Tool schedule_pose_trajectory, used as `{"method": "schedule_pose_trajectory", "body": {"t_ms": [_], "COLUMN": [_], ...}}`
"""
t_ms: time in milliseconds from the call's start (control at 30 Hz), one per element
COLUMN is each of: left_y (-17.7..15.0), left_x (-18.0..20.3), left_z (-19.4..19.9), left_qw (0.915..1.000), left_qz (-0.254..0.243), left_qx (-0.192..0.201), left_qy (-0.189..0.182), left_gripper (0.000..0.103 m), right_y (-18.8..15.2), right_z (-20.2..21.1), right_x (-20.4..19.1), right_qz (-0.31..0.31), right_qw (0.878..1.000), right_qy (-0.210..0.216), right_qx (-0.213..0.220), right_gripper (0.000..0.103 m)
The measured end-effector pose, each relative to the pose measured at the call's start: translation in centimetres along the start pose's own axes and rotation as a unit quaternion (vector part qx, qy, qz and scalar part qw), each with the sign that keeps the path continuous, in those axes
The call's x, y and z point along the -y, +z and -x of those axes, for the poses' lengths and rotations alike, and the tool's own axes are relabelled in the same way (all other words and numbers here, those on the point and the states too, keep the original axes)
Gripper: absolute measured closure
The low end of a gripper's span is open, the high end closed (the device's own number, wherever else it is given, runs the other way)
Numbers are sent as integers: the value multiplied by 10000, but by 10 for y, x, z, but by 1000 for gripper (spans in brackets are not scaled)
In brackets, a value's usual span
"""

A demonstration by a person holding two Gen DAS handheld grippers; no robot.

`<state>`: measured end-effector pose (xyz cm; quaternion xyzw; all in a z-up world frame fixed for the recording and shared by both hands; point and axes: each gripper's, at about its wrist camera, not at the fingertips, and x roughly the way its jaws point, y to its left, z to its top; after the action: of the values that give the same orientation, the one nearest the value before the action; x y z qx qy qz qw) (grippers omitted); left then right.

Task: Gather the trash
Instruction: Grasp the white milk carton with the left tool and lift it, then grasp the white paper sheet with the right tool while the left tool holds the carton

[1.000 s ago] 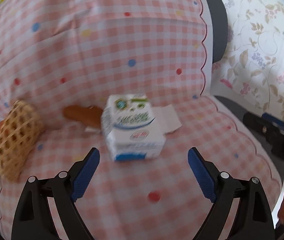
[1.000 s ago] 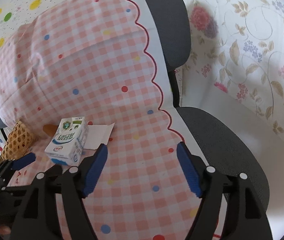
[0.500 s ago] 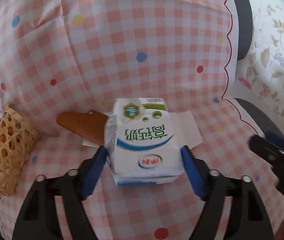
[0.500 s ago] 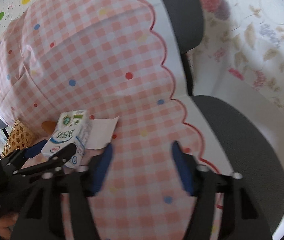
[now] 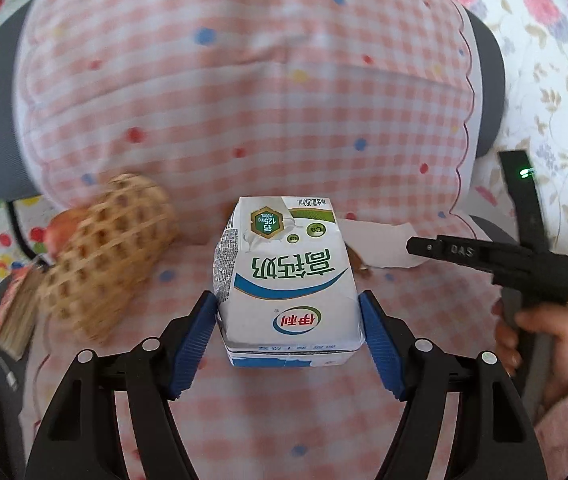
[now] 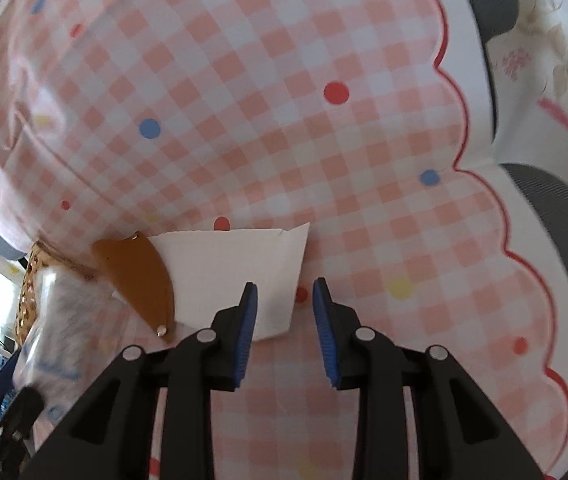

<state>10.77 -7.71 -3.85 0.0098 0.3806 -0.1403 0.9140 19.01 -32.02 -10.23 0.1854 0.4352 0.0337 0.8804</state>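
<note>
My left gripper (image 5: 288, 320) is shut on a white milk carton (image 5: 288, 280) with green and blue print, held above the pink checked chair seat. The carton shows blurred at the lower left of the right wrist view (image 6: 49, 340). My right gripper (image 6: 284, 320) is partly closed with nothing between its blue pads; its left pad lies over the corner of a white paper scrap (image 6: 239, 272) on the seat. A brown leaf-shaped piece (image 6: 139, 280) lies next to the paper. The right gripper also shows in the left wrist view (image 5: 484, 256).
A woven wicker basket (image 5: 107, 252) sits at the seat's left side. The chair's checked cover (image 6: 284, 120) rises behind as the backrest. The dark chair seat edge (image 6: 556, 208) and floral cloth (image 5: 556, 60) lie to the right.
My left gripper closed on the milk carton and lifted it, swinging toward the basket. My right gripper moved in to the paper scrap and narrowed its opening.
</note>
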Motion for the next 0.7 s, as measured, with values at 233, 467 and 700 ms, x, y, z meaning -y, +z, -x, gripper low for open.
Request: {"method": "schedule_pose_trajectory", "body": {"t_ms": [233,467,700], "left_y": [-15,-37,-59], "left_x": [-16,-8,-1], "left_z": [32,49,62], "left_qw": [9999,9996,9990], "left_qz": [36,34,-19], "left_qx": [128,146,145], "left_qy": [38,-247,-429], "left_gripper": [31,31,31], "right_y": [-15,-66,-149], "right_z": [34,108,145], "right_x": [-11,-22,-38], "right_qz": [78,414,609], "right_qw": [9986,9855,9896], "right_qy": [-70,-979,-813], "right_qx": [518,1325,1020], "right_gripper": [97,98,98]}}
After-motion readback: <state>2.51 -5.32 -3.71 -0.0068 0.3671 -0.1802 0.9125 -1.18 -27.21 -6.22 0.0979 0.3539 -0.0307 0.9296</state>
